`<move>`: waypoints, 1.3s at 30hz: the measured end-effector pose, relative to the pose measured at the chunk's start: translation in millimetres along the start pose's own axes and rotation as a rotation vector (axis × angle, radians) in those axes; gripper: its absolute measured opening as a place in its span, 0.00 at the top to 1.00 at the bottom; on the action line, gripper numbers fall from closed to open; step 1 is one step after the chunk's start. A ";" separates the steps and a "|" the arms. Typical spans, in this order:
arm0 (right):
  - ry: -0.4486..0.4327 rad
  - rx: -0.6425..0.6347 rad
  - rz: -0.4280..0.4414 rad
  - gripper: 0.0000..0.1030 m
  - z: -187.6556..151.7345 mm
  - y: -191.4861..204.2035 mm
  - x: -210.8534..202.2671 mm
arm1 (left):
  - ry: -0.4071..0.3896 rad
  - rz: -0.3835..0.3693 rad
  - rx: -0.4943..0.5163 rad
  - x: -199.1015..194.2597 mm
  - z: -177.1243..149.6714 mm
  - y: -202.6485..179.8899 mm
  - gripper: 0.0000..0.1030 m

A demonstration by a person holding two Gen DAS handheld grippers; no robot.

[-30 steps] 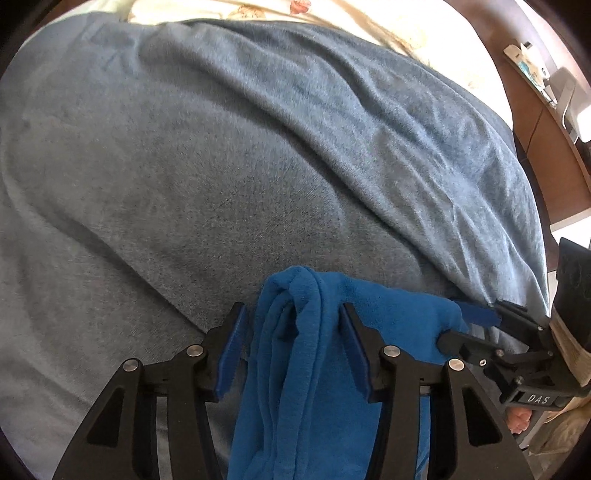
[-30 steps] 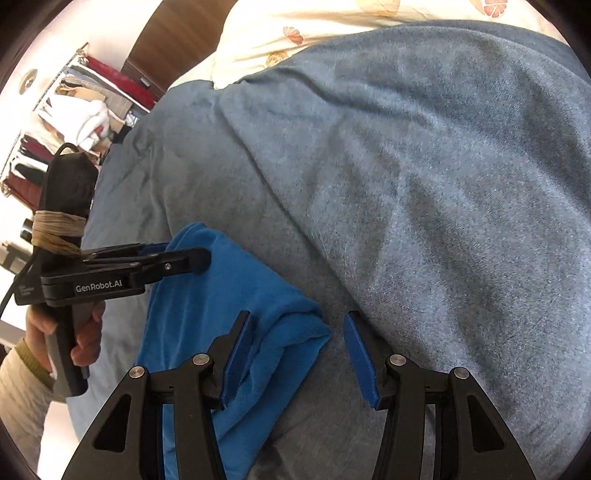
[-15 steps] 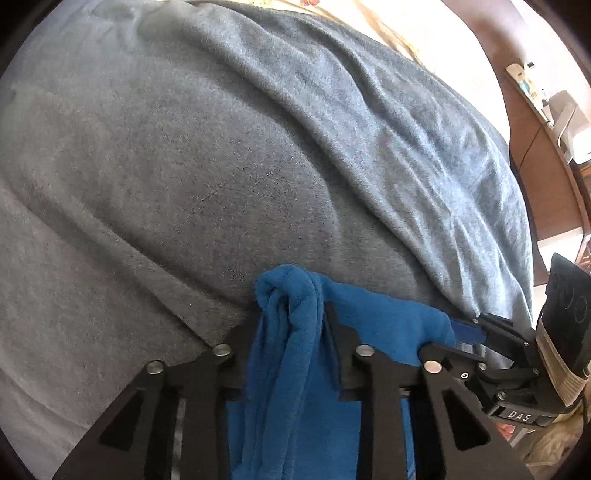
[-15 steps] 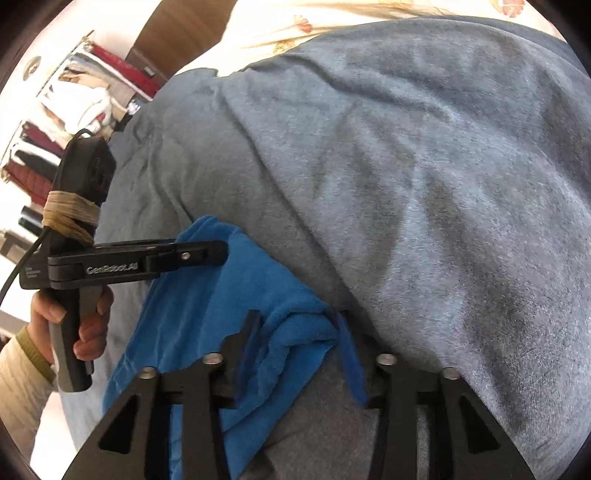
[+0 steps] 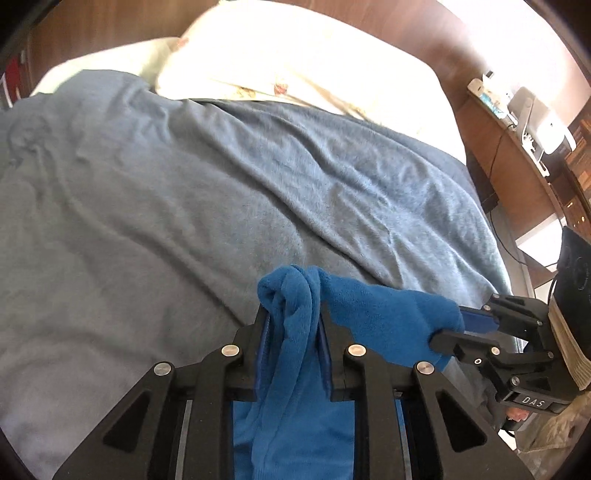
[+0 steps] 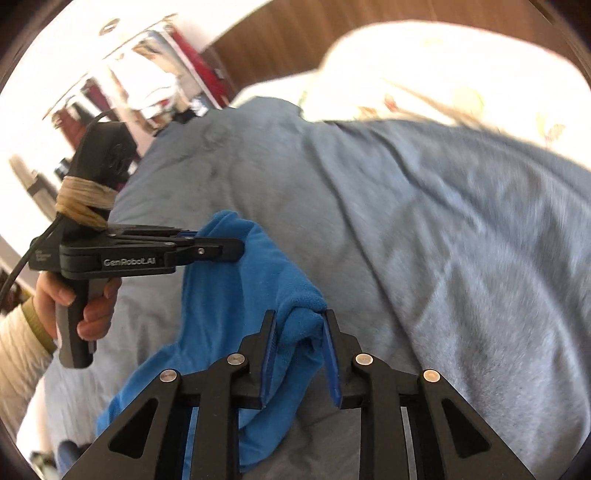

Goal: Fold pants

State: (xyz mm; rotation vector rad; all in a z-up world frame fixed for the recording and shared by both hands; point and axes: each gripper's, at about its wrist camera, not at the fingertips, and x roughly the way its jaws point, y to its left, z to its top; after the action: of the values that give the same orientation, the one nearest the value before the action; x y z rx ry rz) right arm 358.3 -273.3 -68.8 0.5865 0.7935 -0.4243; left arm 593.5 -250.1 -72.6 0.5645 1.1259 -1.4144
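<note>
Both claws closing on pants (image 5: 373, 314).

The blue pants (image 5: 369, 317) look like soft, matt fleece. The grey-blue blanket (image 5: 184, 221) is napped, wrinkled cloth. The headboard (image 6: 295, 33) is smooth brown wood. Gripper fingers (image 6: 266, 332) are matt black plastic with shiny metal rivets.

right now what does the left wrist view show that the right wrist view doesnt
Only the left wrist view: a wooden desk with a white device at the far right.

Only the right wrist view: a clothes rack at upper left, and the hand and sleeve gripping the left handle.

Both: the blue pants raised over the grey blanket, the pillow, the left tongs and the right tongs, each closing on a bunched edge of the pants.
</note>
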 end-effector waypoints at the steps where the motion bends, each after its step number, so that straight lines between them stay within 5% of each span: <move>1: -0.008 -0.018 0.000 0.77 -0.1 5.4 -3.8 | -0.008 0.009 -0.001 -7.2 -3.8 -0.6 0.78; 11: -0.095 -0.162 0.029 0.77 -19.6 71.8 -45.6 | -0.108 0.076 -0.007 -77.4 -56.5 -6.4 0.78; 21: -0.107 -0.336 0.085 0.78 -71.1 152.9 -64.0 | -0.157 0.142 -0.062 -129.8 -144.0 -1.2 0.78; 39: 0.042 -0.565 0.204 0.79 -176.6 246.5 -44.1 | -0.017 0.241 -0.163 -144.5 -277.7 29.9 0.81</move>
State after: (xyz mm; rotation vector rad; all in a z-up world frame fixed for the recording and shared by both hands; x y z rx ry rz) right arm 373.3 32.3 -53.2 0.1437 0.8392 0.0085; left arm 575.5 63.9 -73.7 0.5505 1.1082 -1.1086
